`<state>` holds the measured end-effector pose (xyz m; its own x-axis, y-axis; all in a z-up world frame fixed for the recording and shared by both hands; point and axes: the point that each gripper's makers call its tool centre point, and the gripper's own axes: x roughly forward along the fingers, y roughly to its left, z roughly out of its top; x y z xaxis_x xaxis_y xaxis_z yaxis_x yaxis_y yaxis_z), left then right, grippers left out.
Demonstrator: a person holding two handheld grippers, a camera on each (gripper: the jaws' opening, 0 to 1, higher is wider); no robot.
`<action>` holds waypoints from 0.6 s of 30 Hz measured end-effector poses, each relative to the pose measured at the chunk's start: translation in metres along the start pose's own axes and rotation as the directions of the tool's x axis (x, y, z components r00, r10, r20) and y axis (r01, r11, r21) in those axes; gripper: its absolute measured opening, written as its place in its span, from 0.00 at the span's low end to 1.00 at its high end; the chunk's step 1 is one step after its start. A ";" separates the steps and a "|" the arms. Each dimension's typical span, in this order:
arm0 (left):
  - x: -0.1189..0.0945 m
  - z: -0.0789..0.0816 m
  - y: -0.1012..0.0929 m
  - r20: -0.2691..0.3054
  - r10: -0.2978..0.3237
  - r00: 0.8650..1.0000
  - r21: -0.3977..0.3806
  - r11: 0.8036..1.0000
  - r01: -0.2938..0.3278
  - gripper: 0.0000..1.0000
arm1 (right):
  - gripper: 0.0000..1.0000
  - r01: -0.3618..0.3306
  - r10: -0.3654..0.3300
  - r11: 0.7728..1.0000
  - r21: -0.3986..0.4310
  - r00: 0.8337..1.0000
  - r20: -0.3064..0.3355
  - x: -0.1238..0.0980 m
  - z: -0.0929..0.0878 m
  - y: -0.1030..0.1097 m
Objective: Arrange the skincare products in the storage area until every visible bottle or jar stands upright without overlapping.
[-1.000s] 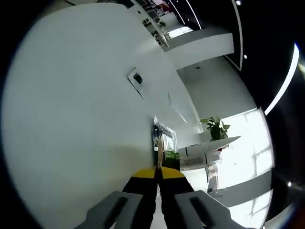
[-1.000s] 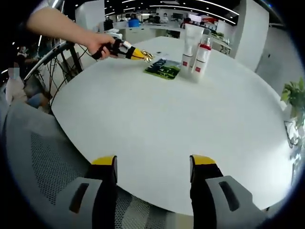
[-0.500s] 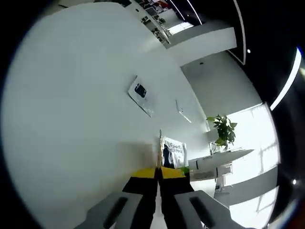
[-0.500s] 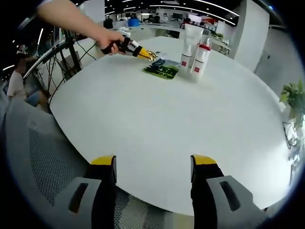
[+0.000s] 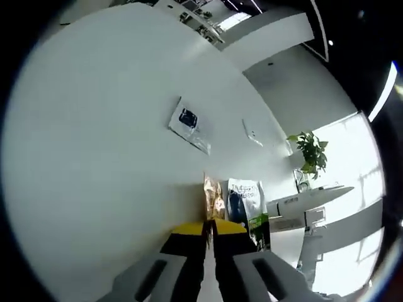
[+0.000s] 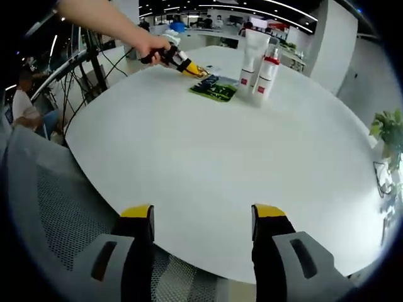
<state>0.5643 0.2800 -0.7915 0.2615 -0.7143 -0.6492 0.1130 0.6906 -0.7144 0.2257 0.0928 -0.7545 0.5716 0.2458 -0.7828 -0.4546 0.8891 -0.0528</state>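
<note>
Your left hand-held gripper has its yellow-tipped jaws pressed together on a small gold-brown sachet, which sticks out past the tips over the white desk. Just beside it lies a flat green-and-white packet; its print is too small to read. In the right gripper view that same left hand-held gripper, held in your hand, reaches in from the left toward the green packet, though the sachet there is only a small gold smudge at the tips.

Your right hand-held gripper has its jaws spread wide with nothing between them, hanging over the near edge of the desk. Well beyond it, a white tube and a red-capped white bottle stand upright, touching or nearly so; you cannot tell which. A flat item with a dark patch lies farther across the desk, hard to identify.
</note>
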 end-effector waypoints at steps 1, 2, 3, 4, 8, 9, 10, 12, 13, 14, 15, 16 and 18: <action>0.000 0.000 -0.001 -0.007 0.003 1.000 0.003 1.000 -0.003 0.03 | 0.60 0.000 0.000 1.000 -0.001 1.000 0.000 0.000 0.000 0.000; 0.000 0.000 0.000 -0.017 0.011 1.000 -0.007 1.000 -0.011 0.03 | 0.60 0.000 0.000 1.000 -0.003 1.000 -0.003 0.000 0.000 0.000; 0.000 0.000 0.000 -0.025 0.016 1.000 -0.020 1.000 -0.016 0.03 | 0.60 0.000 0.000 1.000 -0.004 1.000 -0.005 0.000 -0.001 0.000; 0.000 -0.001 0.001 -0.033 0.022 0.999 -0.034 0.999 -0.023 0.03 | 0.60 0.001 -0.001 1.000 -0.006 1.000 -0.007 0.000 -0.001 0.000; -0.002 -0.002 0.004 -0.063 0.037 0.997 -0.072 0.997 -0.041 0.04 | 0.60 0.002 -0.002 1.000 -0.009 1.000 -0.006 0.000 -0.001 0.000; -0.001 -0.002 0.004 -0.066 0.036 0.997 -0.082 0.996 -0.042 0.04 | 0.60 0.003 -0.003 1.000 -0.009 1.000 -0.005 0.000 -0.001 0.000; -0.002 -0.002 0.006 -0.074 0.038 0.997 -0.096 0.994 -0.045 0.04 | 0.59 0.003 -0.003 1.000 -0.009 1.000 -0.005 0.000 -0.001 0.000; -0.002 -0.002 0.007 -0.083 0.046 0.996 -0.114 0.992 -0.055 0.04 | 0.58 0.003 -0.003 1.000 -0.017 1.000 -0.011 0.000 -0.002 0.000; -0.003 -0.002 0.008 -0.085 0.053 0.995 -0.110 0.992 -0.062 0.04 | 0.57 0.004 -0.005 1.000 -0.025 1.000 -0.019 0.000 -0.004 0.000; -0.003 -0.002 0.007 -0.090 0.060 0.994 -0.107 0.992 -0.069 0.04 | 0.57 0.004 -0.005 1.000 -0.024 1.000 -0.018 0.000 -0.003 0.000; -0.003 -0.002 0.007 -0.094 0.069 0.993 -0.100 0.992 -0.078 0.04 | 0.57 0.004 -0.005 1.000 -0.022 1.000 -0.016 0.000 -0.003 0.000; -0.004 -0.002 0.008 -0.099 0.078 0.992 -0.090 0.992 -0.087 0.05 | 0.57 0.006 -0.006 1.000 -0.020 1.000 -0.012 -0.001 -0.002 -0.001; -0.006 -0.004 0.006 -0.109 0.098 0.989 -0.062 0.993 -0.105 0.06 | 0.57 0.007 -0.007 1.000 -0.016 1.000 -0.009 -0.001 -0.001 -0.001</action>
<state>0.5593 0.2876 -0.7934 0.1648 -0.6516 -0.7404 0.0249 0.7532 -0.6573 0.2248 0.0910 -0.7544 0.5690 0.2359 -0.7878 -0.4616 0.8844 -0.0685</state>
